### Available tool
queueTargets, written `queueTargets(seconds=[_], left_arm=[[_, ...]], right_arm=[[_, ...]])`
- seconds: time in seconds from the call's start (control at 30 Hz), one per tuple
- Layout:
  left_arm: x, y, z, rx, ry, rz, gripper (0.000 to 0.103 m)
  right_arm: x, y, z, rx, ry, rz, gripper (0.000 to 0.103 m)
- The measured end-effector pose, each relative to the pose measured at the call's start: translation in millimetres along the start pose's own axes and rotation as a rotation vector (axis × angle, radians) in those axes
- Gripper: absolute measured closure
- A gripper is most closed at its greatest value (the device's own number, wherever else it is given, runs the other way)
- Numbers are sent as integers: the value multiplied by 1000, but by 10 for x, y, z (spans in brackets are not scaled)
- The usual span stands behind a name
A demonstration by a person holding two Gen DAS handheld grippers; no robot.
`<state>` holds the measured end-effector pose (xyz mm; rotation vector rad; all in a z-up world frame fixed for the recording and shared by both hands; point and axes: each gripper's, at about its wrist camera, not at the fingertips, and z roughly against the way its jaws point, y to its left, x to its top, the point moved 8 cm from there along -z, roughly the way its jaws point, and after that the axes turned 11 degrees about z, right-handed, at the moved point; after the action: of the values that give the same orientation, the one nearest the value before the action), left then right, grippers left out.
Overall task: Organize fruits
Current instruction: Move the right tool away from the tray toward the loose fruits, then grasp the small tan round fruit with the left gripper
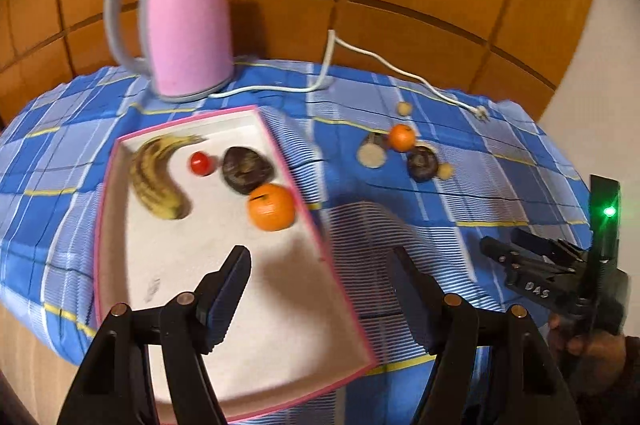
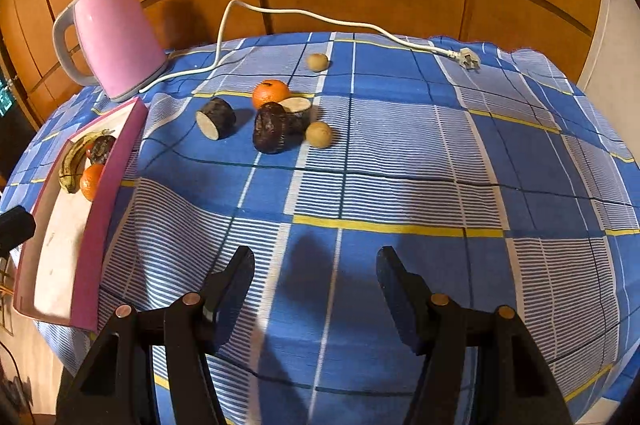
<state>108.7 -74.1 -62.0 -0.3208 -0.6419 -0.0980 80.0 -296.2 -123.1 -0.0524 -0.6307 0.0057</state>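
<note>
Both my left gripper [image 1: 320,289] and right gripper [image 2: 316,289] half open, empty. Risk: nudging round orange [image 2: 270,93] in that tight cluster, rolling it off the tablecloth [image 2: 440,165].

Two black plastic claws [image 1: 320,289] [image 2: 316,289] with copper-coloured rivets, dark blue ribbed pads, one green indicator light

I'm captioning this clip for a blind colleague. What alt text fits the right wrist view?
The right gripper, fingers apart and empty, hovers over a blue checked tablecloth. Ahead lie an orange, dark cut pieces and two small tan fruits. At left, a pink-rimmed tray holds a banana; a pink kettle stands behind.
</note>
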Motion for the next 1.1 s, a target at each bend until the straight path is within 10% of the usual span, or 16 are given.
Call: queueTargets(seconds=[0.8, 1.1], left_arm=[[117, -942, -656, -155, 138, -102, 34], [453, -1105, -790, -190, 152, -115, 50]], right_arm=[[-174, -149, -142, 10, 36, -5, 39], [-242, -143, -197, 4, 30, 34, 38]])
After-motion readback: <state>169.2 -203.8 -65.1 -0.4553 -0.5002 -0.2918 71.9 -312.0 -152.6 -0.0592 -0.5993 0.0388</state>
